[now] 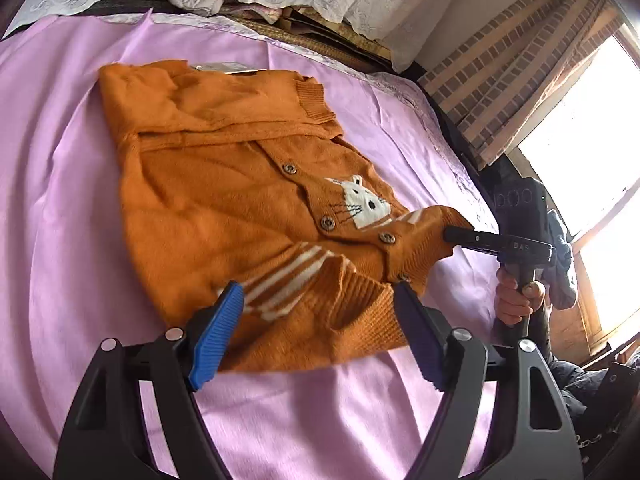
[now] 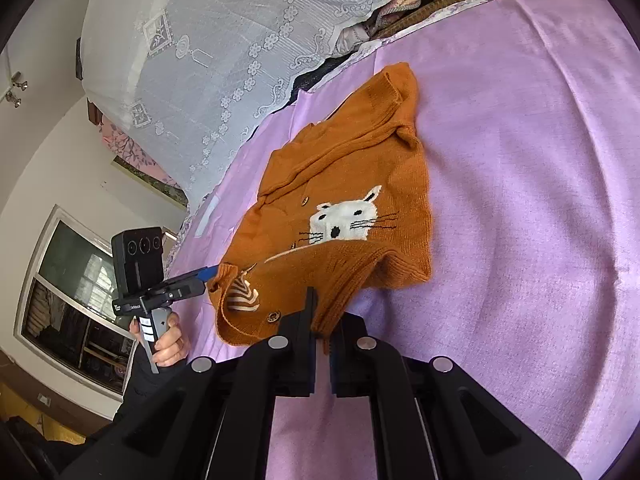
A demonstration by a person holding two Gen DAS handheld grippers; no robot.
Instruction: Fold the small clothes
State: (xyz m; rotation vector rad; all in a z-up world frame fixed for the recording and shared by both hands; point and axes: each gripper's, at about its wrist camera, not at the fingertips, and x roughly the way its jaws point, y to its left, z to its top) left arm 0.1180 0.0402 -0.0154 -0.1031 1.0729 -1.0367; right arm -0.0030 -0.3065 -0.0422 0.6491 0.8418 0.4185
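An orange knit cardigan (image 1: pixel 224 184) with a white cat face, wooden buttons and white stripes lies on the pink sheet (image 1: pixel 56 208), its sleeves folded in. It also shows in the right wrist view (image 2: pixel 360 184). My left gripper (image 1: pixel 320 300) is open, its blue-padded fingers (image 1: pixel 218 332) either side of the lifted striped hem. My right gripper (image 2: pixel 322 320) is shut on the hem's other corner and holds it up off the sheet. The right gripper (image 1: pixel 460 236) also shows in the left wrist view, pinching the hem. The left gripper (image 2: pixel 208 272) shows at the cardigan's edge in the right wrist view.
A white lace cloth (image 2: pixel 224 52) covers things behind the bed. A brick-pattern curtain (image 1: pixel 512 80) and a bright window (image 1: pixel 592 152) are at the right. A window and wall (image 2: pixel 72 272) are at the left in the right wrist view.
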